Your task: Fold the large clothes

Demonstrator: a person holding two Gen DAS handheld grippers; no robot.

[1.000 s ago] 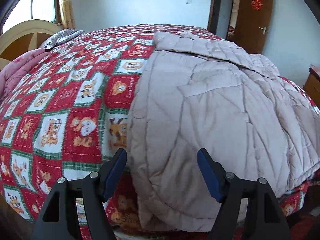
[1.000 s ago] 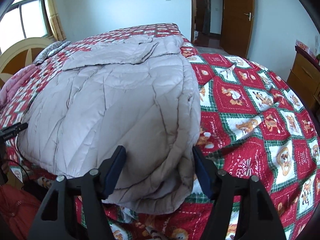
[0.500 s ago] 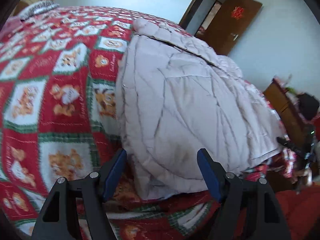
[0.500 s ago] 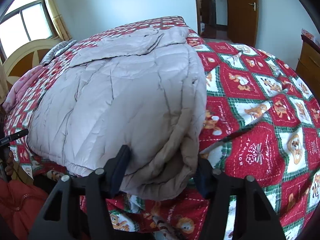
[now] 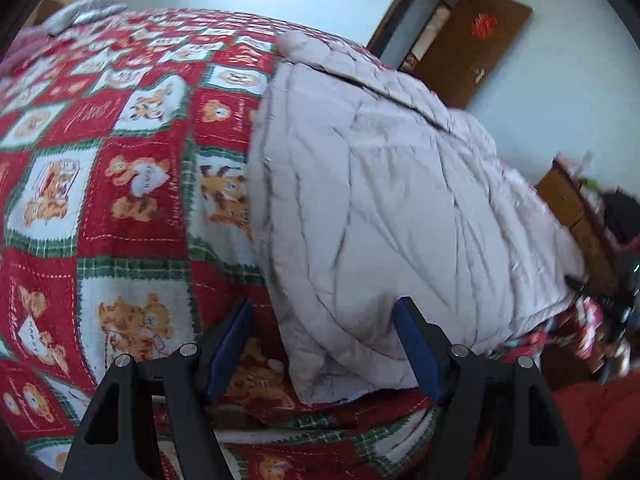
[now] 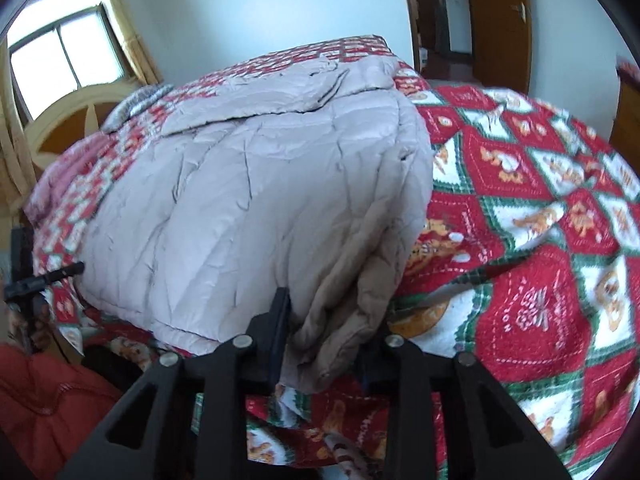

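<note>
A pale beige quilted coat lies folded on a bed with a red bear-patterned cover. My left gripper is open at the coat's near left corner; the hem sits between its blue pads without being pressed. In the right wrist view the same coat fills the middle. My right gripper is closing, and the bunched near right corner is squeezed between its jaws. Its right finger is mostly hidden behind the fabric.
A brown door stands open behind the bed, and a wooden cabinet is at the right. A curved headboard and a window are at the far left. Orange-red cloth hangs below the bed's near edge.
The right jaws have drawn in on the coat's corner, and the fabric has bunched up between them. The left gripper has swung right and dropped closer to the coat's other corner, still open.
</note>
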